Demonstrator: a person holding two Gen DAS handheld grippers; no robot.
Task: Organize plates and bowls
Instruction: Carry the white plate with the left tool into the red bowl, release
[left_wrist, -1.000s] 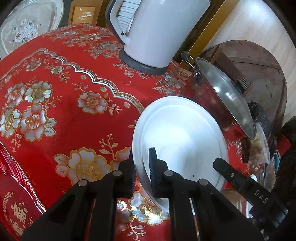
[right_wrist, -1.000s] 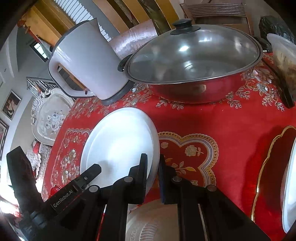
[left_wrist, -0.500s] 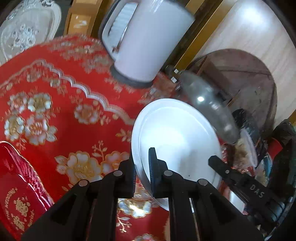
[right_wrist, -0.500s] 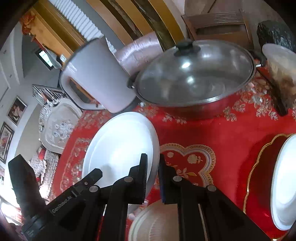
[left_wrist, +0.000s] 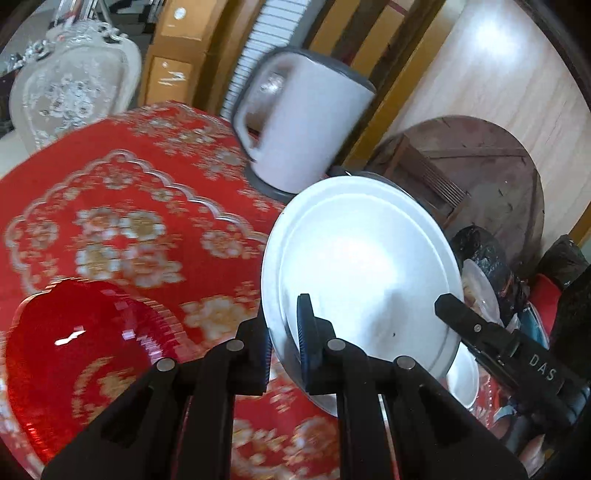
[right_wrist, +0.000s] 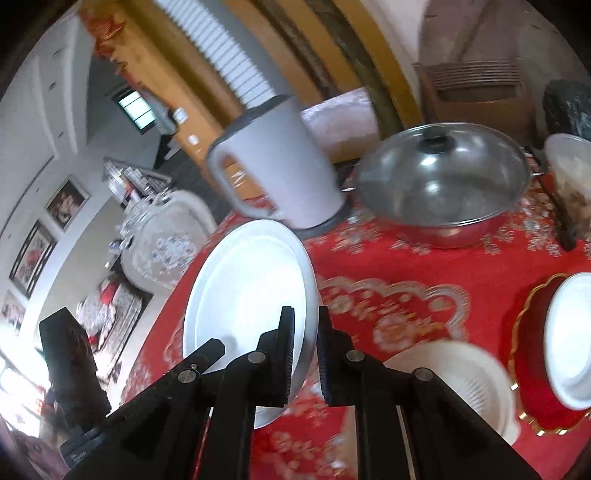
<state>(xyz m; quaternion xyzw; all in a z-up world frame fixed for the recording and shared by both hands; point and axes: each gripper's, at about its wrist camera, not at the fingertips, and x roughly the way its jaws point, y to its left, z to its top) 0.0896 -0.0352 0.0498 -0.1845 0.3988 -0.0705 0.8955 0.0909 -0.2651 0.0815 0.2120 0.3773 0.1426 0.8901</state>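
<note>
A large white plate (left_wrist: 362, 266) hangs tilted above the red floral tablecloth (left_wrist: 129, 221), held from two sides. My left gripper (left_wrist: 284, 332) is shut on its near rim, one pad on each face. In the left wrist view the right gripper (left_wrist: 447, 304) clamps the plate's right edge. From the right wrist, the same white plate (right_wrist: 247, 295) sits with my right gripper (right_wrist: 304, 332) shut on its rim, and the left gripper (right_wrist: 212, 349) grips its lower left edge. Below lies a cream ribbed bowl (right_wrist: 454, 380). A white bowl (right_wrist: 572, 339) rests on a gold-rimmed red plate (right_wrist: 528, 354).
A white kettle (right_wrist: 280, 166) and a lidded steel wok (right_wrist: 443, 188) stand at the back of the table. A red heart-shaped dish (left_wrist: 85, 354) lies at the left front. A clear food container (right_wrist: 569, 173) sits far right. An ornate chair (left_wrist: 70, 92) stands beyond the table.
Both grippers have risen with the white plate, lifting it clear of the tablecloth. The kettle and wok look farther off, and the red heart dish and ribbed bowl have come into view.
</note>
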